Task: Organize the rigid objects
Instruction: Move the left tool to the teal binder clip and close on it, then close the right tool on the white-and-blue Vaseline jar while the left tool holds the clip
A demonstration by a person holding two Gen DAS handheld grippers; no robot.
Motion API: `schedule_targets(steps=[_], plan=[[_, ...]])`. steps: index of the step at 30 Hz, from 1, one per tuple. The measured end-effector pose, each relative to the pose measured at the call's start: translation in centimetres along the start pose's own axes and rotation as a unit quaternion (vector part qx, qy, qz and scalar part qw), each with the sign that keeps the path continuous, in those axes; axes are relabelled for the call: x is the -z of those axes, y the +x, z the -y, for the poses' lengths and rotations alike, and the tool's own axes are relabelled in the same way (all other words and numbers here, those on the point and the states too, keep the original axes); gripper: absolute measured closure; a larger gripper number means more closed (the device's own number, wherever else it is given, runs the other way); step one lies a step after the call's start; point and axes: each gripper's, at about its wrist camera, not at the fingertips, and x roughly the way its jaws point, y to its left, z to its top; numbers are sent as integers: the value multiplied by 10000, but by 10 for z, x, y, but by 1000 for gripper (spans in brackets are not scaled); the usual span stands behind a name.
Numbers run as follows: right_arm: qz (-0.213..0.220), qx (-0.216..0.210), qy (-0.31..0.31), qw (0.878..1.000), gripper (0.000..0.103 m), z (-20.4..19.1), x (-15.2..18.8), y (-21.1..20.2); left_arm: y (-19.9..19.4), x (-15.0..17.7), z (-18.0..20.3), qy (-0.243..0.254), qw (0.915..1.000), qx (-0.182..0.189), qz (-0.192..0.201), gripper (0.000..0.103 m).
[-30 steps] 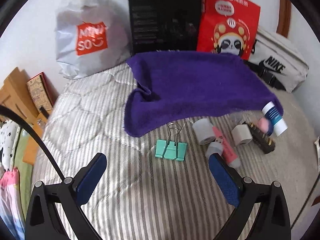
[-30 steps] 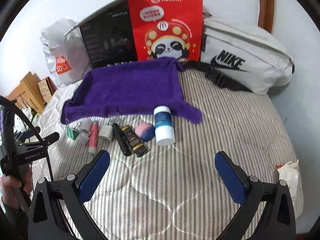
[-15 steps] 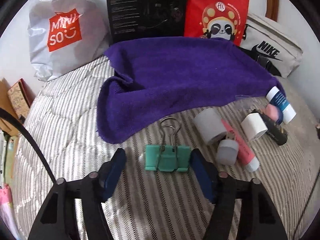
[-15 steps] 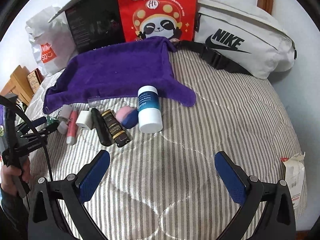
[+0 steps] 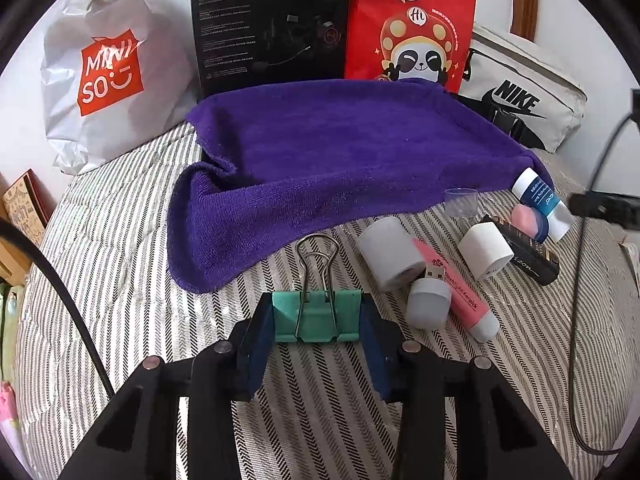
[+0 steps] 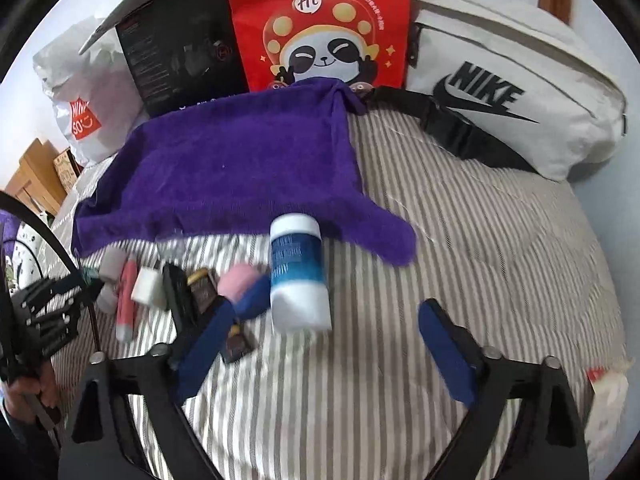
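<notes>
A green binder clip (image 5: 316, 318) lies on the striped bed cover, wire handles toward the purple towel (image 5: 340, 152). My left gripper (image 5: 317, 306) is closing, its blue pads touching both ends of the clip. To the right lie a grey cylinder (image 5: 390, 254), a pink tube (image 5: 460, 292), a white cube (image 5: 485, 250) and a black tube (image 5: 524, 256). A white and blue bottle (image 6: 298, 276) lies partly between the fingers of my right gripper (image 6: 327, 306), nearer the left one. Those jaws are closing and touch nothing. A pink and blue sponge (image 6: 244, 288) sits beside the bottle.
Along the back wall stand a white Miniso bag (image 5: 108, 80), a black box (image 5: 272, 28), a red panda bag (image 5: 412, 28) and a white Nike bag (image 6: 508, 92). Wooden furniture (image 6: 36, 172) borders the bed on the left. A cable (image 5: 576, 300) runs down the right side.
My left gripper came down over the binder clip and its jaws narrowed onto it. My right gripper moved in toward the bottle and its jaws began narrowing.
</notes>
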Motion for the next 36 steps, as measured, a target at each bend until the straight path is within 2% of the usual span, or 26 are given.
schedule_targets(steps=[4, 6, 9, 14, 19, 20, 21, 30, 36], plan=[[-129, -211, -19, 9997, 38, -3, -11, 22, 0, 0, 0, 19, 10000, -23, -4, 63], [-214, -199, -68, 9995, 51, -4, -13, 34, 1, 0, 0, 14, 10000, -17, -6, 63], [-280, -369, -132, 9988, 58, -5, -13, 41, 1, 0, -1, 14, 10000, -15, -10, 63], [-310, -183, -326, 9988, 59, -2, -9, 35, 0, 0, 0, 13, 10000, -15, -10, 63], [-429, -37, -591, 9973, 60, -13, -10, 51, 0, 1, -1, 9, 10000, -9, -9, 63], [-337, 39, -659, 9972, 66, -15, -10, 51, 0, 1, 0, 10, 10000, -10, -10, 63], [-262, 85, -699, 9972, 67, -17, -9, 51, 0, 1, 0, 9, 10000, -11, -10, 63], [-152, 23, -661, 9977, 67, -12, -8, 46, 1, 1, 0, 10, 10000, -11, -9, 63], [181, 99, -685, 9974, 66, -14, 0, 41, 0, 1, -1, 7, 10000, -9, -9, 63]])
